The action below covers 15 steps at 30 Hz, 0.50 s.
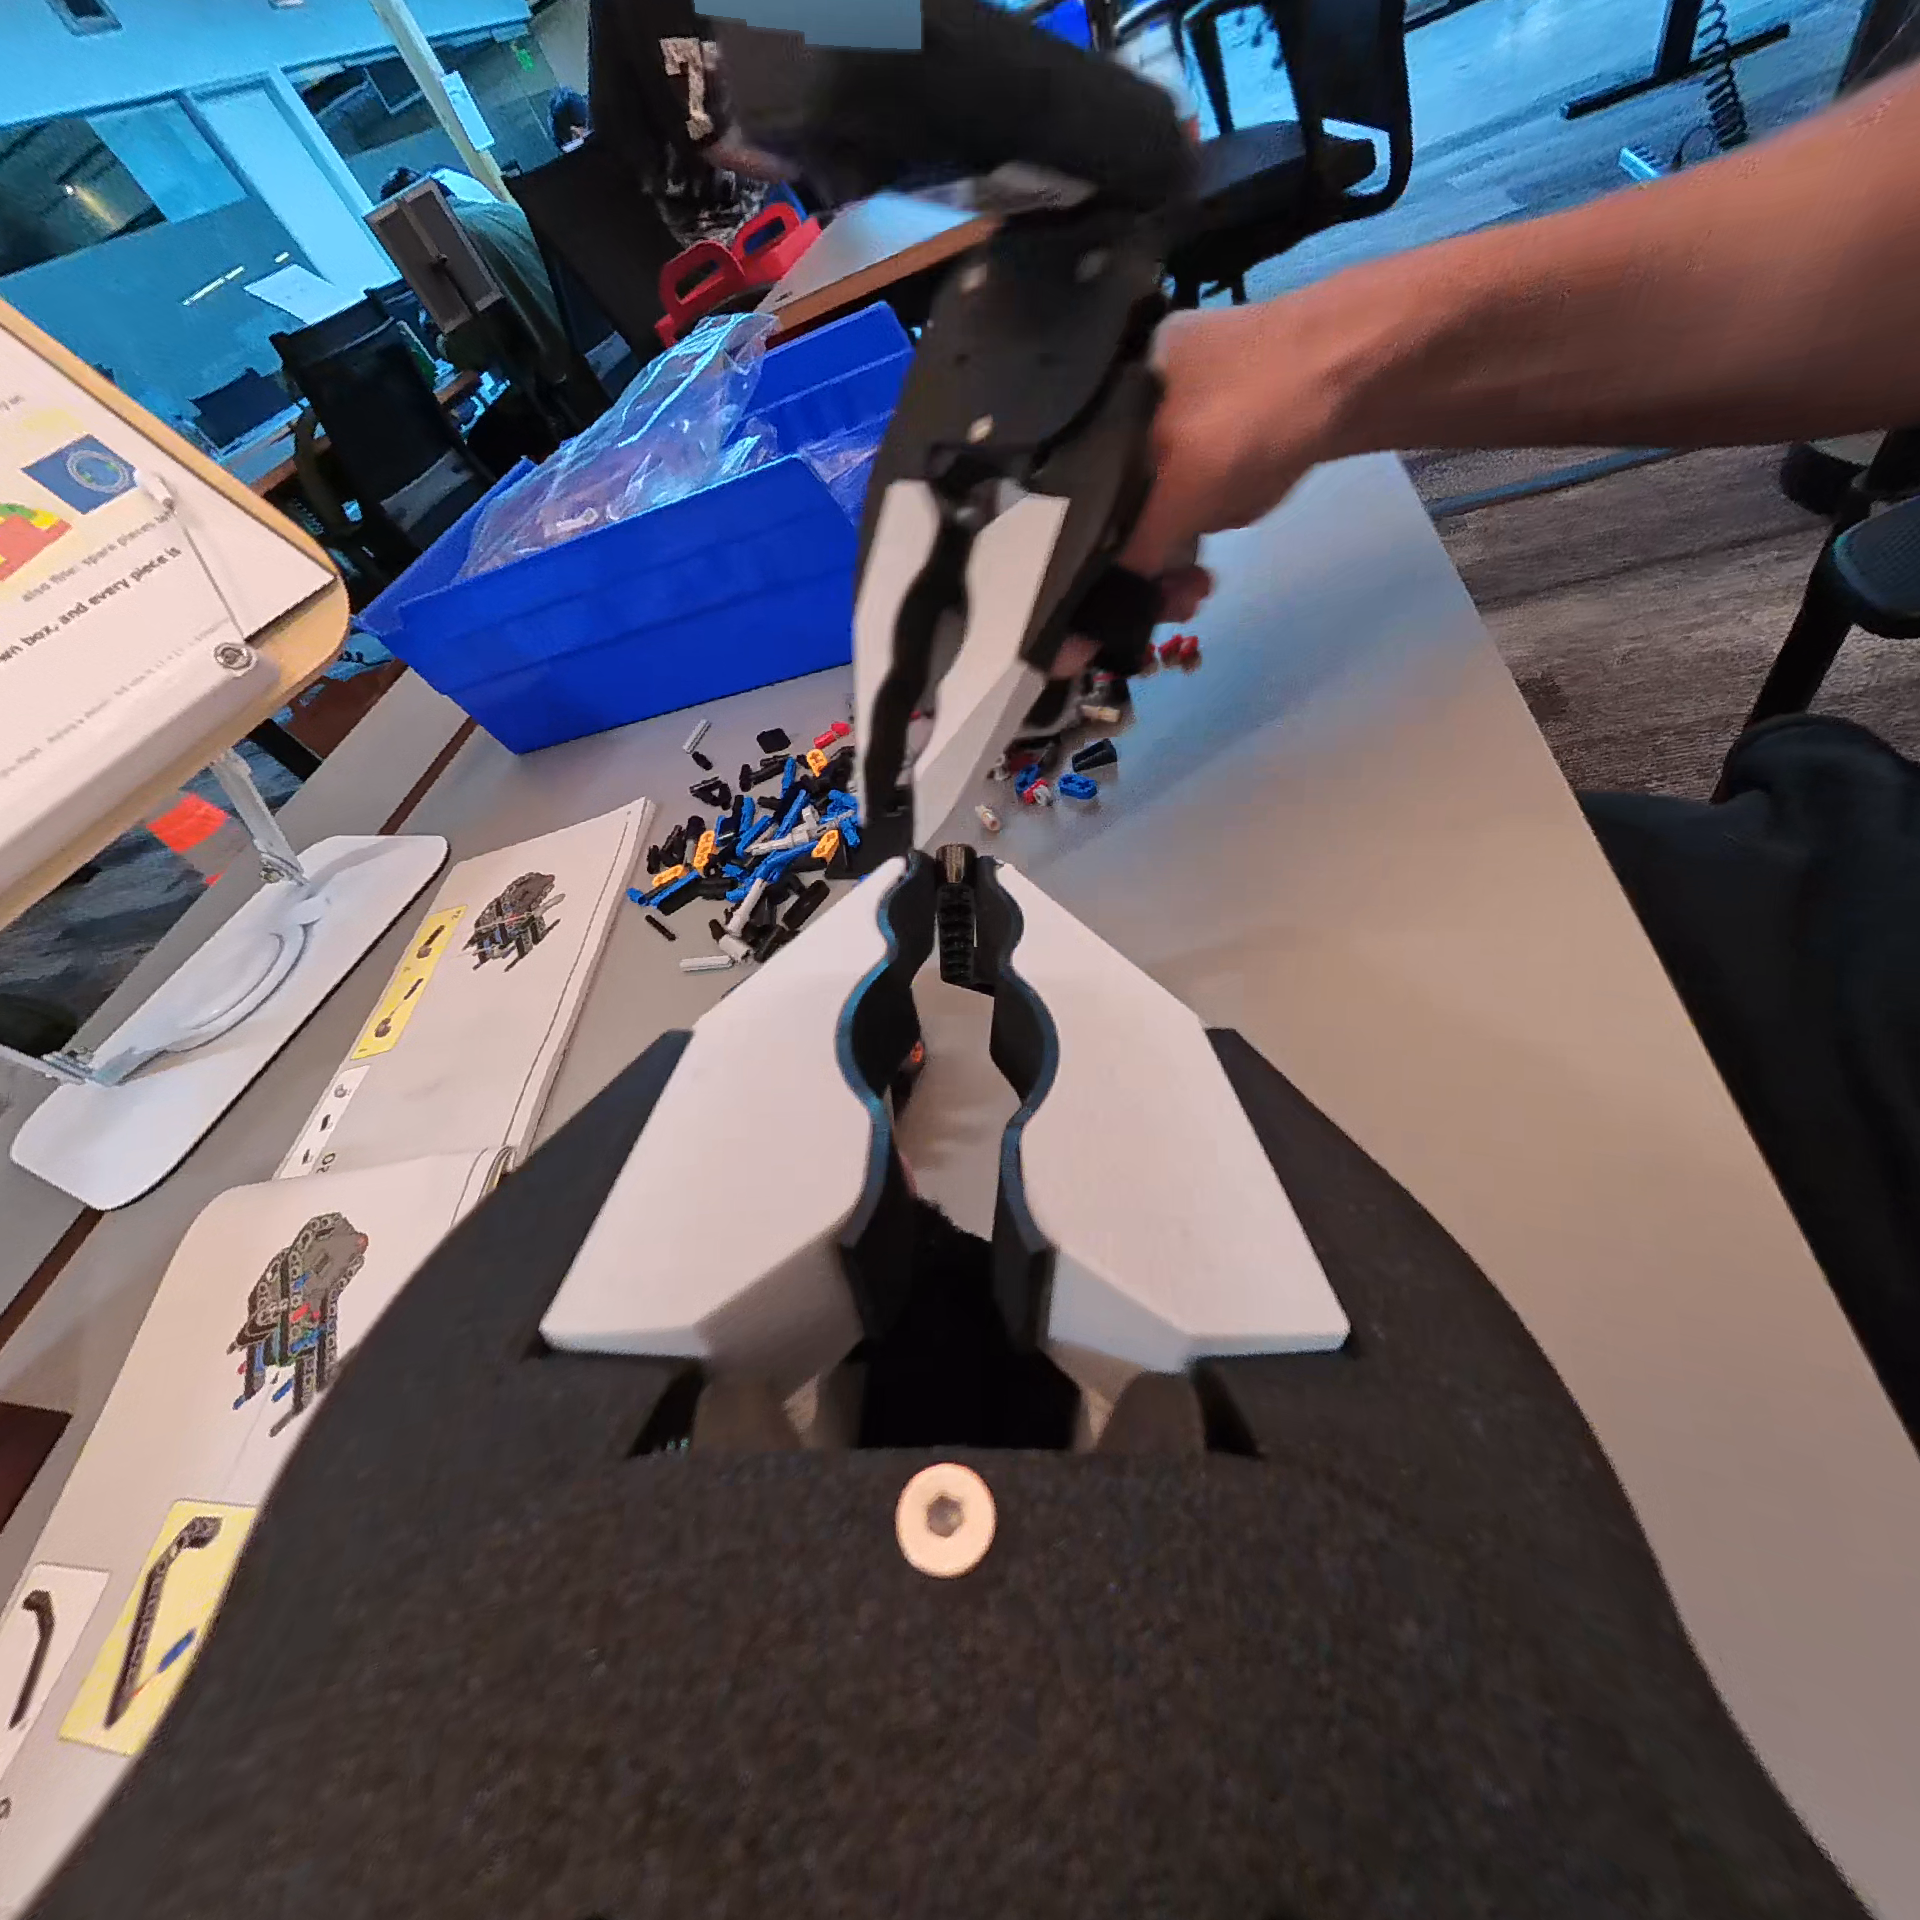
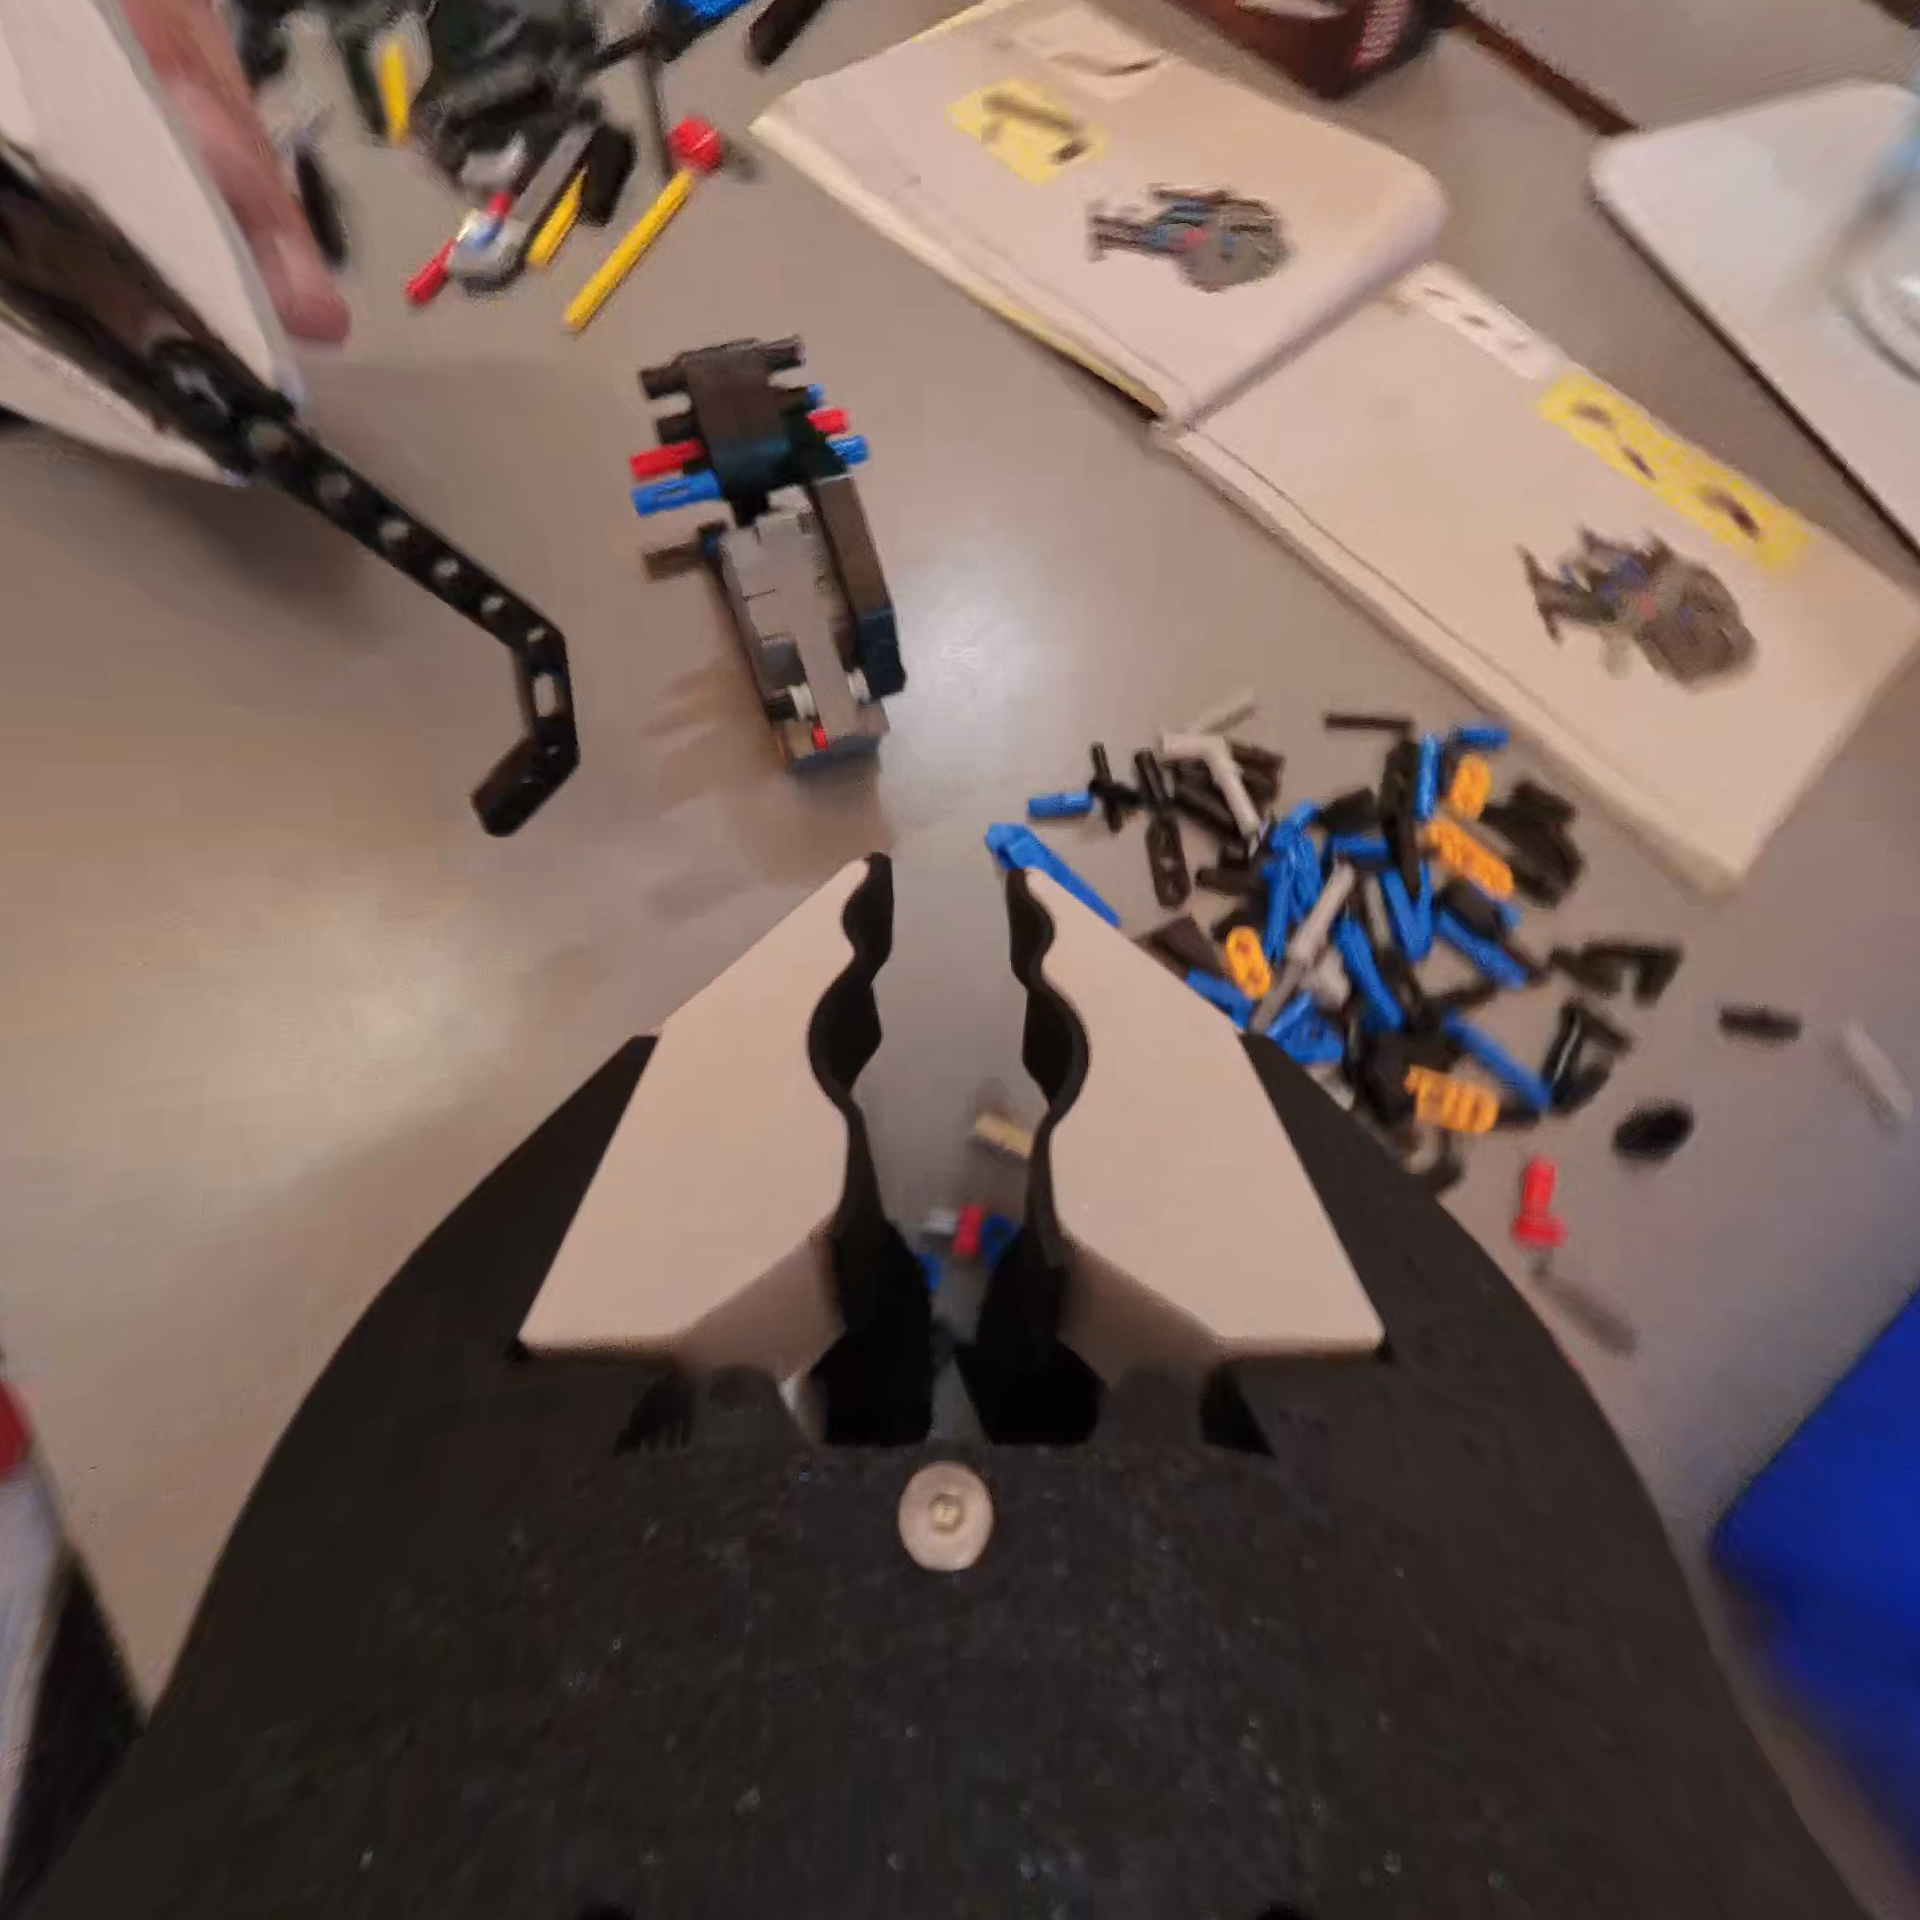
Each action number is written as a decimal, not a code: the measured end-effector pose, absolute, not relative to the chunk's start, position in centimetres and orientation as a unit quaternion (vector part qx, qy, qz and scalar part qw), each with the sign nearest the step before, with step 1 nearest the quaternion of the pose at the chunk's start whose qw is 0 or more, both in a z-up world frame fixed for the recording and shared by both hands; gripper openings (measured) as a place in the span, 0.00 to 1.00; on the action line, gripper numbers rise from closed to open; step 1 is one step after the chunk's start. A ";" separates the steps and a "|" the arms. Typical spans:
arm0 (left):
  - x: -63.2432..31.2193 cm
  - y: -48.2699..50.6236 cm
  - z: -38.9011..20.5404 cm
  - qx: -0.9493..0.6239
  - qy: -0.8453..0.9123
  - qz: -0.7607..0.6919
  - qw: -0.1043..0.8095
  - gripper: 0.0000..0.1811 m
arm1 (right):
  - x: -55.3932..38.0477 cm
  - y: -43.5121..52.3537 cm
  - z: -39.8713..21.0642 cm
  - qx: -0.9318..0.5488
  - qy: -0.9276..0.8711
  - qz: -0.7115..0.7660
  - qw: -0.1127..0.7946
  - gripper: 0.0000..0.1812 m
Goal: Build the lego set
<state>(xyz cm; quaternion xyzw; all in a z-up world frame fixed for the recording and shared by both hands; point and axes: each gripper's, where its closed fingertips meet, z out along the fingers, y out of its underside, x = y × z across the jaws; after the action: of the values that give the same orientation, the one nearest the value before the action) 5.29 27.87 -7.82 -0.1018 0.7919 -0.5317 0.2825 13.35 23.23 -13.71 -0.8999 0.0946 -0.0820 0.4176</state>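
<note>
grey tabletop (image 2: 260, 987) first, open paper instruction booklet (image 2: 1507, 540) along its edge, blue plastic bin (image 1: 644, 603) behind. mid-table lies the half-built black and grey lego model (image 2: 790, 561), near the loose heap of blue, black and orange pieces (image 2: 1382, 935). left gripper (image 1: 954, 883) is clenched on a long bent black beam with holes (image 2: 436, 571), held clear of the table. right gripper (image 2: 948, 883) angles down over the pile, jaws parted, empty. risk, i'd say: the beam's long overhang could twist in that end-grip, or those fingers could scatter the small pins.
</note>
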 end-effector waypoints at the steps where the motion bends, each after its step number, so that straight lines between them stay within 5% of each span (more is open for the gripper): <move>1: 5.2 27.8 -7.8 -0.098 0.792 -0.531 0.285 0.03 | 14.3 23.5 -14.1 -0.915 0.058 -0.098 0.388 0.11; 11: 4.3 27.1 -8.3 -0.069 0.798 -0.530 0.279 0.03 | 16.2 25.9 -15.0 -0.926 -0.268 -0.031 0.264 0.08; 15: 4.1 27.0 -8.3 -0.068 0.797 -0.535 0.271 0.03 | 16.1 25.0 -15.1 -0.927 -0.261 0.060 0.263 0.06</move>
<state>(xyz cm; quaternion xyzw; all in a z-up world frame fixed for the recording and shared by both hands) 4.12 27.02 -8.25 -0.0682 0.7973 -0.5348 0.2713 16.11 25.03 -15.11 -0.9269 -0.2612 0.0600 0.2627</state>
